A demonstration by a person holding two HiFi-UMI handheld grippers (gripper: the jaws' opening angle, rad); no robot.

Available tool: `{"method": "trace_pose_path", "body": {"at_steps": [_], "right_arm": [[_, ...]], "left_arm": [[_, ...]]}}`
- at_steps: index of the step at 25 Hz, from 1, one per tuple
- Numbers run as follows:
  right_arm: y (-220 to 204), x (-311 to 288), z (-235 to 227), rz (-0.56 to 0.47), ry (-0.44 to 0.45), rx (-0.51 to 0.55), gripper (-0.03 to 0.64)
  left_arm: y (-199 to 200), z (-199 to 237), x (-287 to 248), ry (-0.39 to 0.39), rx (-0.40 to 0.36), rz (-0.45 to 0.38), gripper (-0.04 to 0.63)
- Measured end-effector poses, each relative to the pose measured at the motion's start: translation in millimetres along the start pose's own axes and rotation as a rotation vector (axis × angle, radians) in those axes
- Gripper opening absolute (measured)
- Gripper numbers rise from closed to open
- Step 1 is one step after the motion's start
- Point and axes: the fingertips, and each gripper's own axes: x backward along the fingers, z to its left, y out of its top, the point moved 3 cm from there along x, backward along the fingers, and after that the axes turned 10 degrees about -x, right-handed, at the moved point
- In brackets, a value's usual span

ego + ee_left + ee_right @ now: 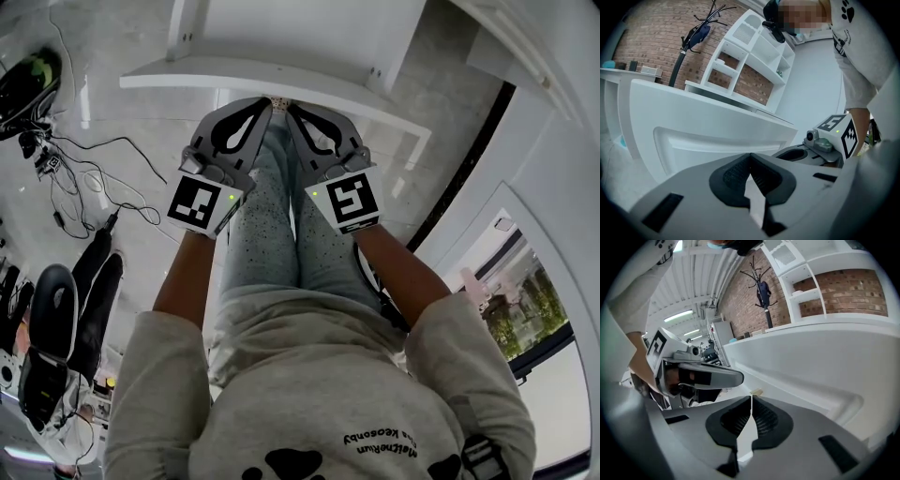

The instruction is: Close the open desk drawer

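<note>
White drawer front (717,136) before left tool (750,157)

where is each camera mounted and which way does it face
Head view: on the head, facing steeply down at left gripper, right gripper, forearms, legs and desk.
Left gripper view: on the left gripper, along its shut jaws at the desk front; right gripper and shirt at right.
Right gripper view: on the right gripper, along its shut jaws at that front; left gripper at left.
Both gripper views share the front, shelves and brick wall.
</note>
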Motion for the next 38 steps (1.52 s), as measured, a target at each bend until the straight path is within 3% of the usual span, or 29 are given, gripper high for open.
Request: {"method": "trace_pose_path", "body": {"at_steps": [13,17,30,38], "right_arm": [[-10.6,-25.2,-4.5,0.005,-0.09,-0.244,0.035],[-11.1,-31.9,-3.0,0.012,-0.098,-0.279,0.083],[-1.5,-45.6,-7.4,-0.012,-0.189,-0.502,0.087],[1.3,-47.7,-8.9,0.023,-0.222,-0.565,0.091]], "left_arm": [[0.7,7.5,0.6,-0.048,-0.022,0.023,0.018],[1.8,10.0,-0.1,-0.056,-0.022,0.026,0.018],[-0.8,18.9,-2.1,-0.067,-0.024,0.044,0.018],[-0.4,21.1,-1.7,-0.072,-0.026,0.051,0.018]]}}
